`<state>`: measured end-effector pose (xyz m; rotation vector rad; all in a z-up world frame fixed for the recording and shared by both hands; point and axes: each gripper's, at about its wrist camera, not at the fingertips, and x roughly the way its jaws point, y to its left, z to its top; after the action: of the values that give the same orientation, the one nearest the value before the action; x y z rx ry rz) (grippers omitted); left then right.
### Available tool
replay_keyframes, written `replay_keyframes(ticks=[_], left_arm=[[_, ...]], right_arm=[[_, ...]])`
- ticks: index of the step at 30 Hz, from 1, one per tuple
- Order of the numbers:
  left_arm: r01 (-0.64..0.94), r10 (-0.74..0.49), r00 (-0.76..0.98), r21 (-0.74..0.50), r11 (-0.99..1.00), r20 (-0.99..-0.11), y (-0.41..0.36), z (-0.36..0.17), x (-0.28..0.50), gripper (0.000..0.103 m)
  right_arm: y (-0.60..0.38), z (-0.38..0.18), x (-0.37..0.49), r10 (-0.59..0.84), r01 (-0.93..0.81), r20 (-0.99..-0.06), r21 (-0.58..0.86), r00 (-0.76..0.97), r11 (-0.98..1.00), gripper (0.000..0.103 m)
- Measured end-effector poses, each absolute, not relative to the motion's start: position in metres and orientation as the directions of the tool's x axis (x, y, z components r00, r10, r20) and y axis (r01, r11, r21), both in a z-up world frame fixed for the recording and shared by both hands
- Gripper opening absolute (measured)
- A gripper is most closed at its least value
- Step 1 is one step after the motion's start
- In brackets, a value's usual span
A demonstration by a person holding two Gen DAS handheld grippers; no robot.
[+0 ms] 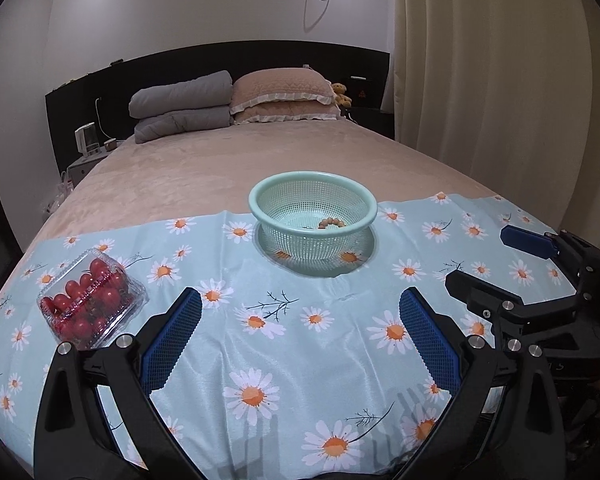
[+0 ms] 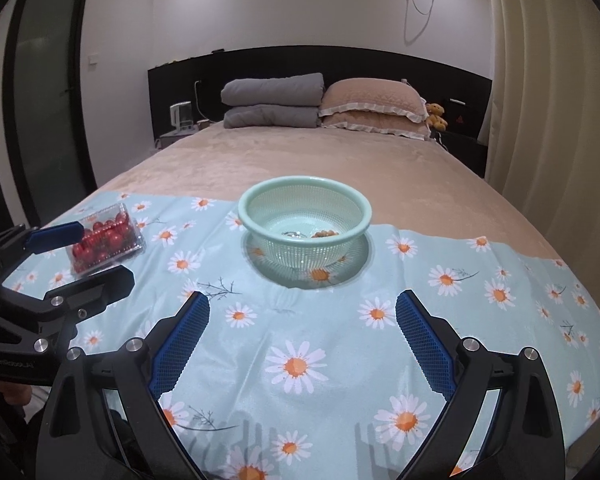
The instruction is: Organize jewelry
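Note:
A mint-green mesh basket [image 1: 256,204] [image 2: 244,210] stands on the daisy-print cloth [image 1: 300,360] [image 2: 320,340] at the foot of the bed. Inside it lies a beaded bracelet [image 1: 331,223] [image 2: 326,233], and in the right wrist view a small silvery piece [image 2: 293,234] beside it. My left gripper [image 1: 300,300] is open and empty, low over the cloth in front of the basket. My right gripper [image 2: 302,304] is open and empty too, beside the left one. The right gripper shows at the right edge of the left wrist view [image 1: 484,256]; the left gripper shows at the left edge of the right wrist view [image 2: 96,250].
A clear plastic box of cherry tomatoes [image 1: 90,300] [image 2: 106,242] sits on the cloth to the left of the basket. Beyond the cloth lies the beige bedspread [image 1: 228,160], with pillows and a folded grey quilt [image 1: 180,106] at the headboard. Curtains [image 1: 500,80] hang at the right.

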<state>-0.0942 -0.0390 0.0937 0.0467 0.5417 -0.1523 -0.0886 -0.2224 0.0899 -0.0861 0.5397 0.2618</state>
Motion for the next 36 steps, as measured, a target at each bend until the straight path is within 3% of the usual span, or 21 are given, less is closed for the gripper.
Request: replay_keyframes(ticks=[4,7,16,36], left_arm=[[0.110,-0.106,0.872,-0.020,0.994,-0.478,-0.030,0.097,-0.104,0.097],[0.153,-0.160,0.850,-0.055,0.987,-0.501,-0.029,0.092,-0.105,0.097],[0.151,-0.134,0.877,-0.001,0.989,-0.461,-0.034,0.092,-0.117,0.097],[0.132,-0.137,0.839,-0.047,0.990,-0.526,-0.027,0.083,-0.106,0.097]], right_arm=[[-0.222,0.086,-0.092,0.198,-0.248,-0.536,-0.023,0.821,0.968,0.092],[-0.221,0.085,-0.093,0.181,-0.236,-0.535,-0.034,0.825,0.971,0.092],[-0.222,0.084,-0.094,0.179,-0.226,-0.531,-0.023,0.828,0.974,0.093],[-0.208,0.080,-0.093,0.192,-0.267,-0.548,-0.060,0.814,0.962,0.093]])
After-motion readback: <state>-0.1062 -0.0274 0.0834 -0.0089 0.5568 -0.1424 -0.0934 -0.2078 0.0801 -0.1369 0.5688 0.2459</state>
